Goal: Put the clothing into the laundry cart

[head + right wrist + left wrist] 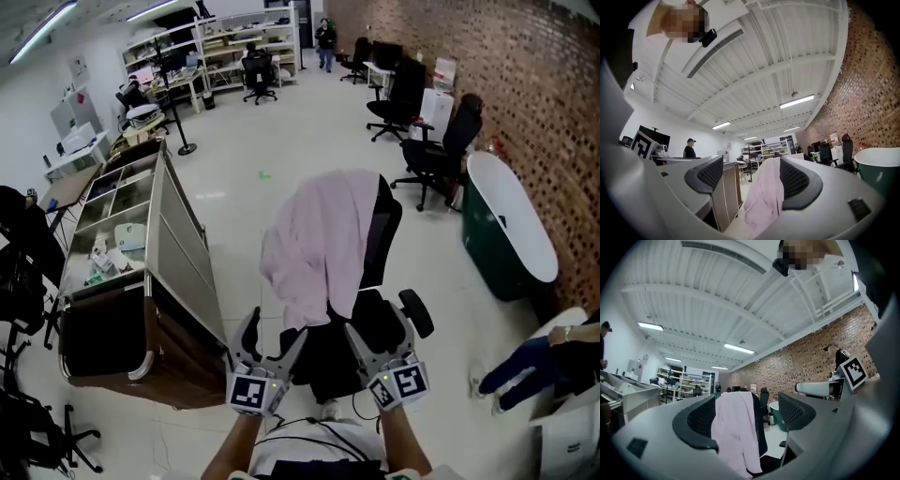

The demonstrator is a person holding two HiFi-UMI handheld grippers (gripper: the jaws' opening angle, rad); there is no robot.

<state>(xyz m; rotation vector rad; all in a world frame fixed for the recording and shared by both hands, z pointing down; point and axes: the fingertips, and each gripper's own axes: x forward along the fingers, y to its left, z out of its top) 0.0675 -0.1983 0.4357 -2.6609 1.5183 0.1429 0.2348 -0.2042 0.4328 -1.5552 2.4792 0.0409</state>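
A pale pink garment (319,244) hangs over the backrest of a black office chair (380,234) in the middle of the head view. The laundry cart (178,361), brown with a metal frame, stands just left of the chair. Both grippers are held side by side near the chair seat, below the garment. My left gripper (272,335) is open and holds nothing; its own view shows the garment (736,432) beyond the jaws. My right gripper (380,330) is also open and holds nothing, with the garment (766,197) and the cart (724,192) ahead of it.
Black office chairs (441,141) and a green tub with a white top (511,225) line the brick wall at right. A person's legs (525,366) show at the lower right. Another black chair (23,253) stands far left, and shelves (244,42) at the back.
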